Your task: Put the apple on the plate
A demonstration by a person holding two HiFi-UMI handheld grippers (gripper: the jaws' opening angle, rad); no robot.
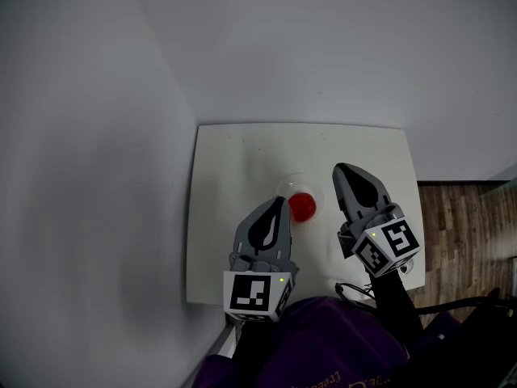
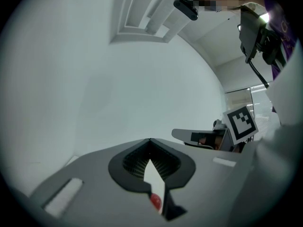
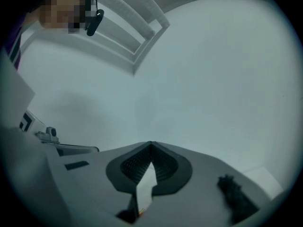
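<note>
A small red apple lies on a clear round plate near the middle of the white table. My left gripper is held level with its tip just left of the apple, jaws shut and empty. Through the slit below its jaws, the left gripper view shows a sliver of the apple. My right gripper hovers to the right of the plate, apart from it, also shut on nothing. In the left gripper view the right gripper shows side-on with its marker cube.
The table stands in a corner of grey walls. Its left edge and near edge drop off close to my hands. Wood floor lies to the right. A dark cable runs by the near right corner.
</note>
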